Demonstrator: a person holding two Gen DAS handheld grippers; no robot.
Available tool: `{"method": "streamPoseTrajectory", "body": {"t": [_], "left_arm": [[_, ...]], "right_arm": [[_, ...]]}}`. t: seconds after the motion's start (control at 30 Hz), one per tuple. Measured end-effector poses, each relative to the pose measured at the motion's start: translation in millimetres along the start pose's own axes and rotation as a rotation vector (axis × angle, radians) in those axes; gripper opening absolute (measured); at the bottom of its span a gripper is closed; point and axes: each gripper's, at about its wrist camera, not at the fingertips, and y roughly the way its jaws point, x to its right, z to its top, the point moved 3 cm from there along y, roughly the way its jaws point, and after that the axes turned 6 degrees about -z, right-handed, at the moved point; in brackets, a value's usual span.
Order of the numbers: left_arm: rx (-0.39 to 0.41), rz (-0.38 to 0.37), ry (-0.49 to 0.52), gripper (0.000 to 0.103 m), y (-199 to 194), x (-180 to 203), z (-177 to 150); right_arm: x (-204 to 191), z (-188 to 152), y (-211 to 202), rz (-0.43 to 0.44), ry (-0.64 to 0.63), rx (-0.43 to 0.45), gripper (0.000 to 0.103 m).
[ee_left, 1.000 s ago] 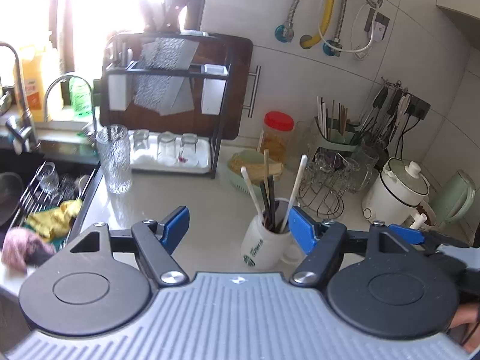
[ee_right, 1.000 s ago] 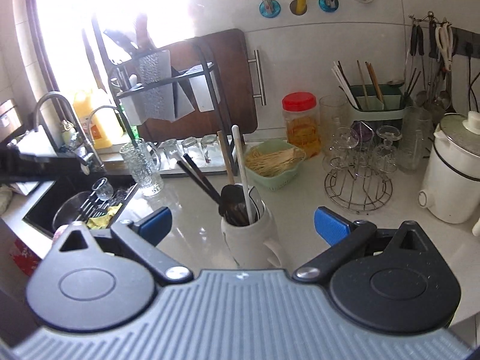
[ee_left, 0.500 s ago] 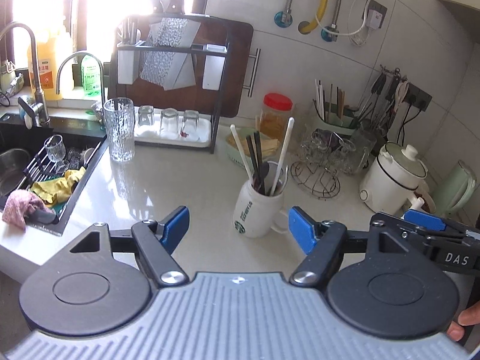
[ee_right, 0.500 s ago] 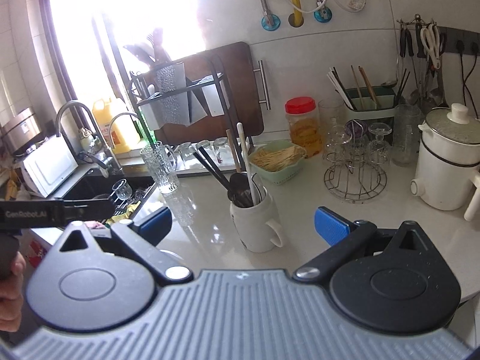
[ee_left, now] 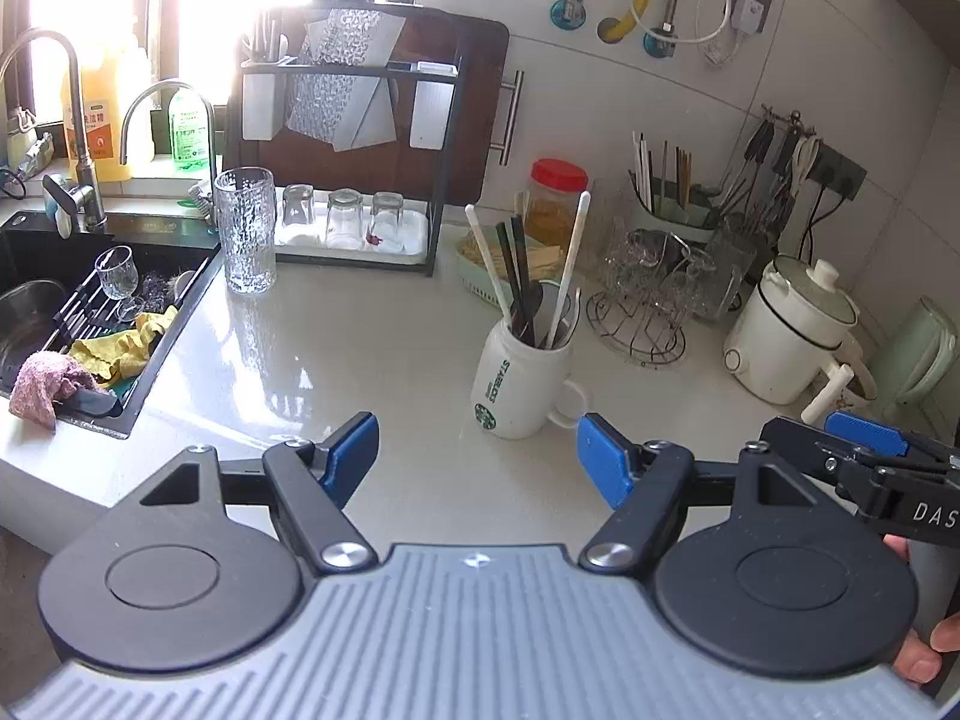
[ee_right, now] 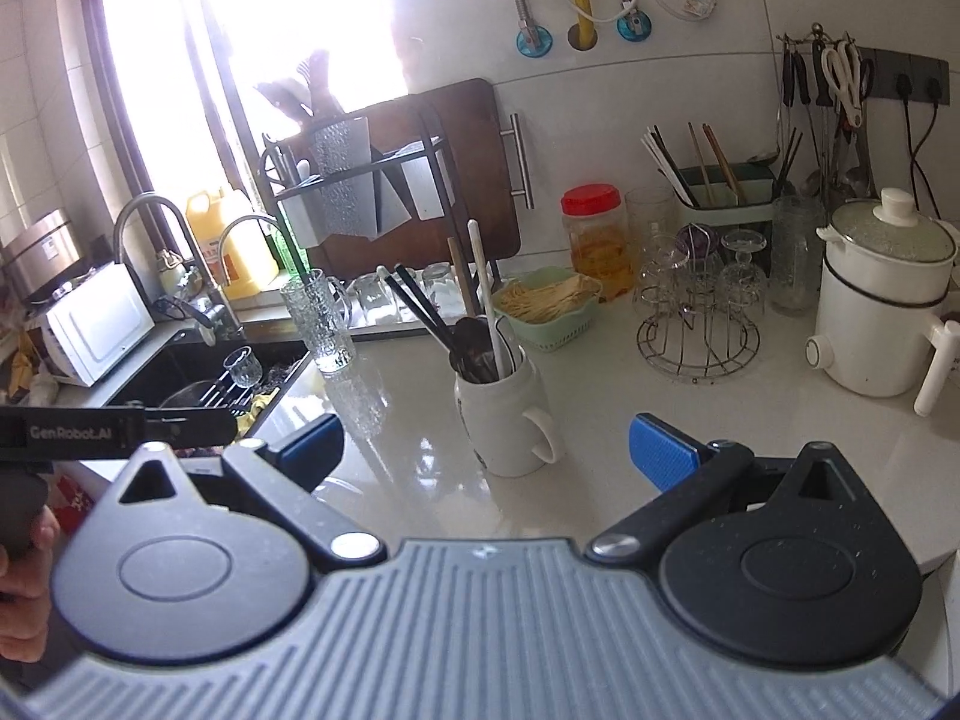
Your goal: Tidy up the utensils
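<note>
Both grippers, left gripper [ee_left: 477,456] and right gripper [ee_right: 483,441], spread wide, empty, short of the mug [ee_left: 519,387]. Tall utensils [ee_left: 528,282] lean loosely; a careless grab could tip it.

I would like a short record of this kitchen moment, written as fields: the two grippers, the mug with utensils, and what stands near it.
left gripper: jaws open, empty, above the counter in front of the mug
right gripper: jaws open, empty, also facing the mug
mug: white, upright on the counter, handle toward the right
utensils in mug: white and dark sticks plus a dark spoon, standing
behind mug: green basket, red-lidded jar
right of mug: wire glass rack, white pot
left of mug: tall glass, sink
</note>
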Motion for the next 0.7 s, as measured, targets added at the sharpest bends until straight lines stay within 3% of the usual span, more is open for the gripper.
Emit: {"method": "streamPoseTrajectory", "body": {"t": [0.37,0.7], "left_arm": [[-0.002,0.000,-0.002,0.078,3.3,2.2,3.4],[-0.001,0.000,-0.006,0.097,1.0,4.6,8.6]], "right_arm": [[-0.7,-3.2,-3.4,-0.012,-0.012,0.004,0.103],[3.0,-3.3,-7.4,-0.022,0.000,0.019,0.103]]}}
